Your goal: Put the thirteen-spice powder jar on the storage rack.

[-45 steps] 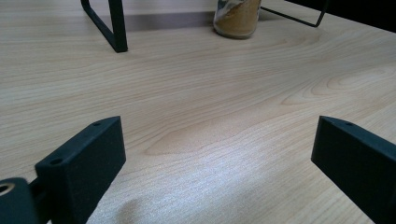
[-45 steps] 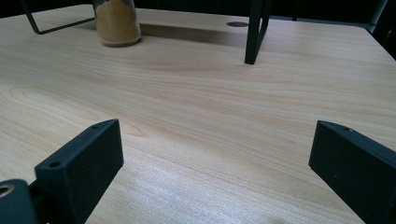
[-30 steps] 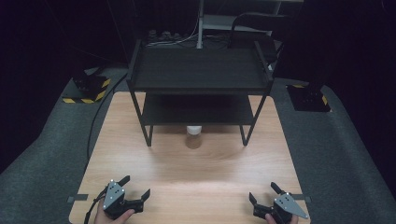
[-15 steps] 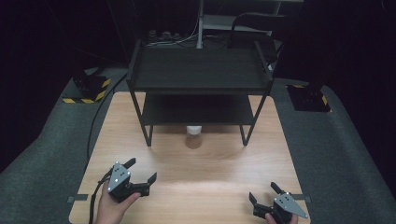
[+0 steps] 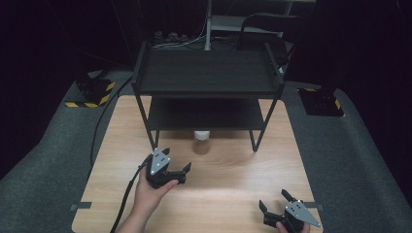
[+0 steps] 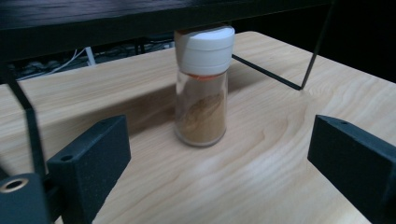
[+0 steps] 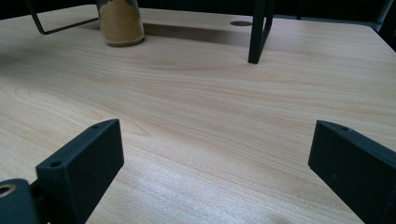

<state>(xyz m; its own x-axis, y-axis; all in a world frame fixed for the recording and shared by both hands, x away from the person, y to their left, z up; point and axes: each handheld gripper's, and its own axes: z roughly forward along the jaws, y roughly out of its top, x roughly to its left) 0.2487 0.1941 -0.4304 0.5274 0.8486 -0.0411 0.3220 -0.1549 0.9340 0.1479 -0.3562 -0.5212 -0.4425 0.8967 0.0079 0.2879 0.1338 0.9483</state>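
So the spice jar (image 5: 201, 142) is standing upright on the wooden counter (image 5: 233, 179), right at the front edge of the black two-tier shelf rack (image 5: 206, 73). From the high view its white cap sits tucked under the lower shelf's edge, so you only catch part of the top. In the left gripper view the jar (image 6: 201, 88) is way clearer: glass body, brownish powder filling maybe the lower half, white cap (image 6: 205, 49) with its top clipped by the dark shelf above it.

The left gripper (image 5: 170, 171) is held over the counter a little left of and in front of the jar, jaws spread wide and gripping nothing; the jar sits in the gap between them but well clear of both. The hand (image 5: 148, 194) holding it is partly cut off at the bottom.

The right gripper (image 5: 277, 206) is down at the near right corner, half cropped by the frame edge, jaws also wide open and empty. In its own view the jar (image 7: 120, 21) is off at top left, cap cut off, near a rack leg (image 7: 259, 30).
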